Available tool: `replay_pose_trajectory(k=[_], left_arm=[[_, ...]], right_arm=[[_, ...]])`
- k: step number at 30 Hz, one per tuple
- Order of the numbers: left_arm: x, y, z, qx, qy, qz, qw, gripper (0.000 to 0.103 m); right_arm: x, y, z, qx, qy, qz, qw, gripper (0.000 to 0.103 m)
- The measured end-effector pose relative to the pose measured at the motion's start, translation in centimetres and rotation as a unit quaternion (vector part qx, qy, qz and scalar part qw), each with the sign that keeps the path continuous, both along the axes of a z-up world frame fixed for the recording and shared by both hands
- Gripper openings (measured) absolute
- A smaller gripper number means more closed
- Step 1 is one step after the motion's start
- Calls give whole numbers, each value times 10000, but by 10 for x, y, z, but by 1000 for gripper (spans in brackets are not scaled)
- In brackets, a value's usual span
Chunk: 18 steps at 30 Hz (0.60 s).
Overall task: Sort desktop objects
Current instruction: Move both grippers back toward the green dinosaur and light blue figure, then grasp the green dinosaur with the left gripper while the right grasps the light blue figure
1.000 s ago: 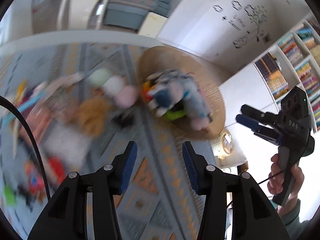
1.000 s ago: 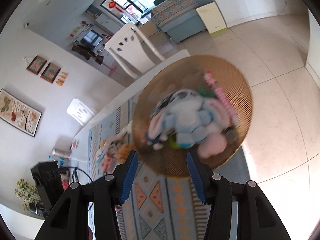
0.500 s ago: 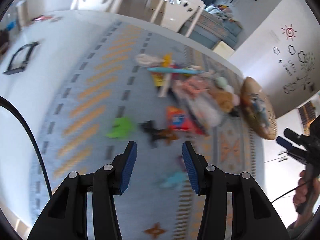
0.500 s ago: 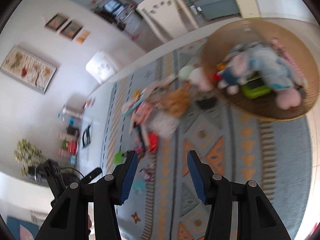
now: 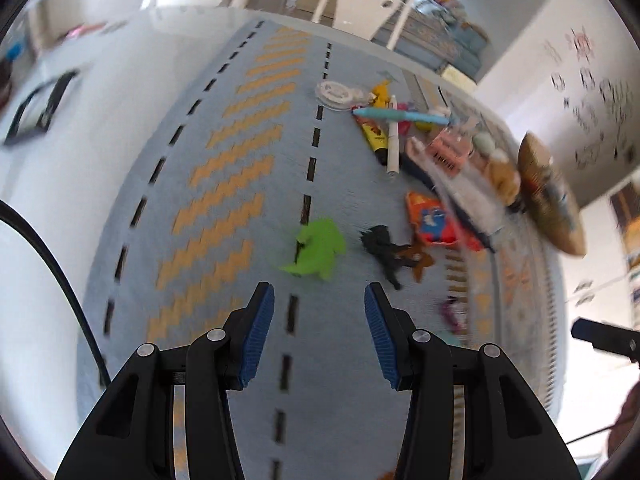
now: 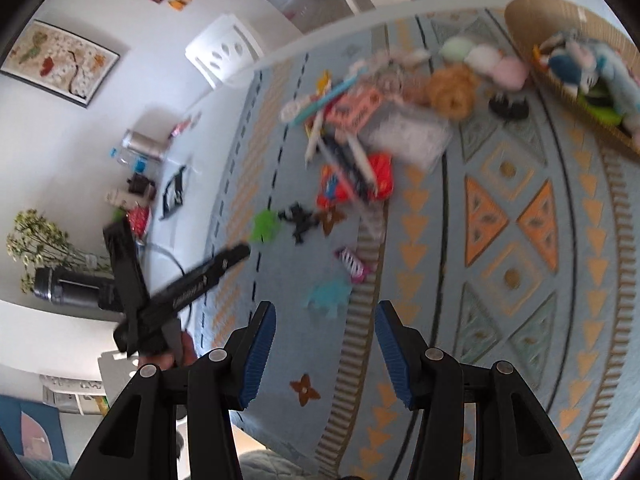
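Observation:
Small objects lie scattered on a blue patterned cloth [image 5: 240,208]. In the left wrist view a green toy [image 5: 318,250] sits just ahead of my left gripper [image 5: 320,300], which is open and empty. A black toy [image 5: 380,244] and a red packet [image 5: 436,224] lie to its right, with pens [image 5: 394,136] beyond. My right gripper [image 6: 326,314] is open too, with nothing between its pads. A teal toy [image 6: 330,294] lies right in front of it and a pink clip [image 6: 352,264] a little further. The wicker basket [image 6: 560,24] at the far right holds plush toys [image 6: 592,68].
A clear box [image 6: 412,138], a brown plush [image 6: 452,88] and pastel balls [image 6: 484,56] lie near the basket. White chairs [image 5: 360,4] stand behind the table. A black frame [image 5: 40,108] lies on the white tabletop at left. Dried flowers [image 6: 36,248] stand beyond the left gripper [image 6: 236,256].
Both views have swung away from the basket of plush toys to the scattered pile on the cloth and come lower. The jaws of both grippers stand as wide as before.

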State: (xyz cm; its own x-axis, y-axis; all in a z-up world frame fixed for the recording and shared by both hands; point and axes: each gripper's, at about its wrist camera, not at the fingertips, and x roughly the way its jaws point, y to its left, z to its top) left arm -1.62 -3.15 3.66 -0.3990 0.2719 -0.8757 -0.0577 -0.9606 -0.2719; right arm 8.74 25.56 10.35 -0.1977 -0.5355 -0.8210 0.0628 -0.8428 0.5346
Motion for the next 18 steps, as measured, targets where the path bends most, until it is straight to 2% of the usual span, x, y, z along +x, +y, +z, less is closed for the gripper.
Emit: replay_pose_trajectory(k=[3,9,18], left_arm=[[-8,1,-7,-132,48,-286,9995,45],[-19,9,-21,-353,77,-735,9966,45],[-22,19,-24,-717,420,-1298,9881,45]], right_arm=[[5,-13,-14,144,-145,-40,9998,50],[-2,-57,-53,869,-576,98,9945,51],[-22,-94,-87,1301,-665,-209,9890,52]])
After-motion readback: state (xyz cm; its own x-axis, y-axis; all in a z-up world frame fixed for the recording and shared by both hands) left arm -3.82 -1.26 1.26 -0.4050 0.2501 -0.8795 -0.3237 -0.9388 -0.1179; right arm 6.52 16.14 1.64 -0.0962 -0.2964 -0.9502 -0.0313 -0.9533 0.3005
